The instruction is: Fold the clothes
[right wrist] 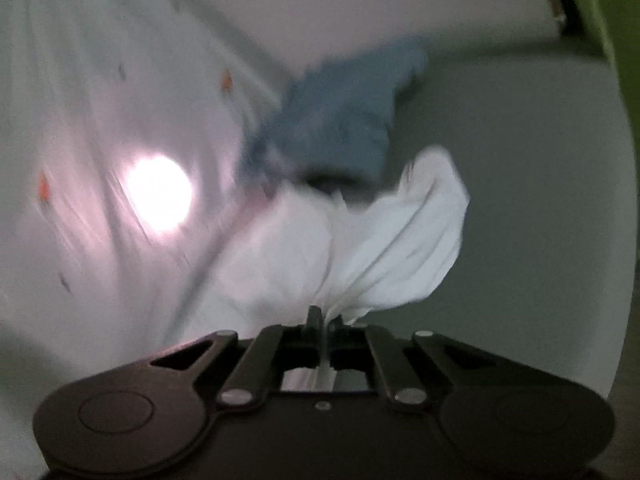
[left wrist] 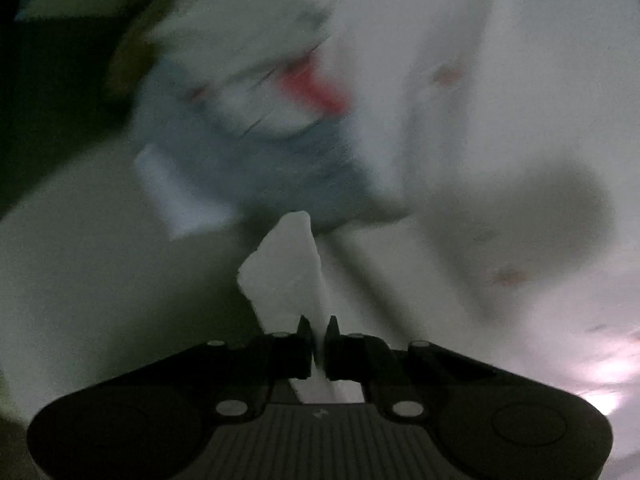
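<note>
A pale, smooth counter (right wrist: 520,200) is seen beneath the cloth. A blurred blue fabric piece (right wrist: 340,120) appears to lie on it.

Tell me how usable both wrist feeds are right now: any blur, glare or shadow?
Left wrist view: heavy motion blur smears the garment's blue and red print, a dark shadow falls on the cloth, only the left tongs and the pinched white fabric stay sharp. Right wrist view: a bright glare spot washes out the cloth, the blue patch is blurred, the right tongs are crisp.
</note>
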### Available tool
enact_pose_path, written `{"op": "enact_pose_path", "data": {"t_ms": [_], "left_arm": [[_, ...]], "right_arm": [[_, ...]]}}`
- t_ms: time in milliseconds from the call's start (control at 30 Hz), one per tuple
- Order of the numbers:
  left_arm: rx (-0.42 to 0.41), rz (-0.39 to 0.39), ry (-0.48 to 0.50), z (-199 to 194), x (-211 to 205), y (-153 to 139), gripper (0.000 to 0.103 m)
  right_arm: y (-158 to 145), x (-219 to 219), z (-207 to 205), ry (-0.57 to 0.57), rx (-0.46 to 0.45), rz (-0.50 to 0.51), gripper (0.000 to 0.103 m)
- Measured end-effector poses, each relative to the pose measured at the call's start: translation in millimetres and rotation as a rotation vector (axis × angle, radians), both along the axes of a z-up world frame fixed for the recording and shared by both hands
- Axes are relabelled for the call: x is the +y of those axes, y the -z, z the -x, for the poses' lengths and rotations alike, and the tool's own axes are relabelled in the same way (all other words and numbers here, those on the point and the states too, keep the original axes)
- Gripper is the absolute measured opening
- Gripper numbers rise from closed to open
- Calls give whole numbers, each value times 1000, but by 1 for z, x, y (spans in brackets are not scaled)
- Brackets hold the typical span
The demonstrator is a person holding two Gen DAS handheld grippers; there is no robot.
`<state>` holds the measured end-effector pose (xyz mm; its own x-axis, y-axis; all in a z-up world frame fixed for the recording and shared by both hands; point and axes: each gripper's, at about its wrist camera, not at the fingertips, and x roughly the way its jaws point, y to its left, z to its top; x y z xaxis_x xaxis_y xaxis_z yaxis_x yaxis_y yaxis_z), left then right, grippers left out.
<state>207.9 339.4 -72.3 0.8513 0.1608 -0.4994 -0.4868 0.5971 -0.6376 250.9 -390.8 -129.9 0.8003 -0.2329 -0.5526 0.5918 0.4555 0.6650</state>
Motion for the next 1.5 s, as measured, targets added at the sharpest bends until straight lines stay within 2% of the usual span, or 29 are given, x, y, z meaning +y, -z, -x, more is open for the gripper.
{"op": "enact_pose_path", "data": {"t_ms": [100, 133, 200, 267, 333, 400, 500, 567, 767, 833, 933, 1067, 1167, 1233, 1267, 1333, 1367, 1400, 1467, 1500], "left_arm": [[-54, -82, 22, -3, 1, -34, 6], [-47, -93, 31, -4, 1, -34, 6], [32, -69, -1, 0, -2, -16, 6], [97, -21, -52, 12, -4, 4, 5], [111, 57, -107, 25, -4, 20, 5], [120, 90, -112, 29, -4, 26, 5], [122, 66, -84, 16, -8, 16, 5], [99, 48, -76, 8, -12, 9, 5], [31, 32, -84, -45, -8, -17, 5], [1, 38, -69, -75, -4, -20, 5], [-10, -1, -31, -134, -3, -27, 5], [-41, -11, 11, -238, 1, -33, 5], [-57, -77, 61, -336, 2, -32, 5], [-55, -120, 82, -399, 2, -20, 6], [-26, -135, 90, -437, 3, -4, 6], [54, -165, 104, -505, 5, 31, 13], [101, -181, 110, -534, 6, 50, 14], [162, -167, 117, -555, 8, 66, 17], [205, -110, 140, -568, 6, 84, 22], [182, -121, 147, -562, 2, 88, 27]], "right_arm": [[-31, 3, 6, -9, -75, 63, 3], [-35, 7, 6, -31, -71, 115, 3], [-30, 17, 4, -62, -12, 203, 2], [-14, 19, 10, -46, 32, 165, 2], [4, 16, 23, -8, 65, 95, 2], [7, 14, 26, -9, 84, 92, 2], [4, 15, 23, -27, 100, 113, 2], [-5, 19, 11, -29, 73, 142, 2], [-29, 21, -53, -56, -19, 196, 2], [-35, 19, -80, -63, -44, 205, 2], [-44, 17, -121, -74, -81, 220, 2], [-45, 8, -192, -83, -128, 253, 2], [-38, 10, -269, -81, -143, 252, 2], [-24, 15, -336, -106, -116, 288, 2], [-12, 16, -369, -128, -82, 305, 4], [17, 21, -428, -178, 22, 325, 12], [32, 24, -455, -202, 81, 330, 21], [46, 27, -474, -221, 131, 325, 21], [56, 34, -481, -260, 139, 317, 25], [59, 38, -482, -275, 140, 323, 42]]}}
